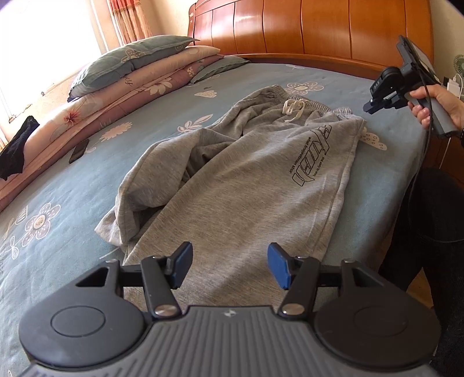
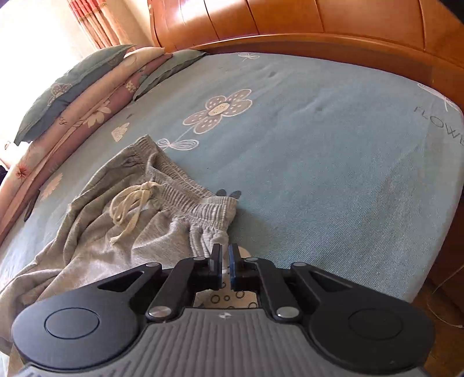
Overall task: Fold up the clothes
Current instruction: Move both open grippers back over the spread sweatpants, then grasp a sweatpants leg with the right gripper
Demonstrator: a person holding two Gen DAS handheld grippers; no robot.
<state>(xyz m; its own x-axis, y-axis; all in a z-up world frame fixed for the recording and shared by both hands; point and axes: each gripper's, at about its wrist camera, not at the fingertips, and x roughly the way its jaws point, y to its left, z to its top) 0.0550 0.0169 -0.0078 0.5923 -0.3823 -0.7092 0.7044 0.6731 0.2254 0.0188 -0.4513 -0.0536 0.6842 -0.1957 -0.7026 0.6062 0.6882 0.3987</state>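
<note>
Ahead of the gripper, a blue flowered bedsheet, wooden headboard, stacked pillows far left, bright curtained window.

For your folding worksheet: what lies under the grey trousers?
The grey trousers lie on the blue flowered sheet, which shows all around them. Whatever lies directly beneath the cloth is covered.
</note>
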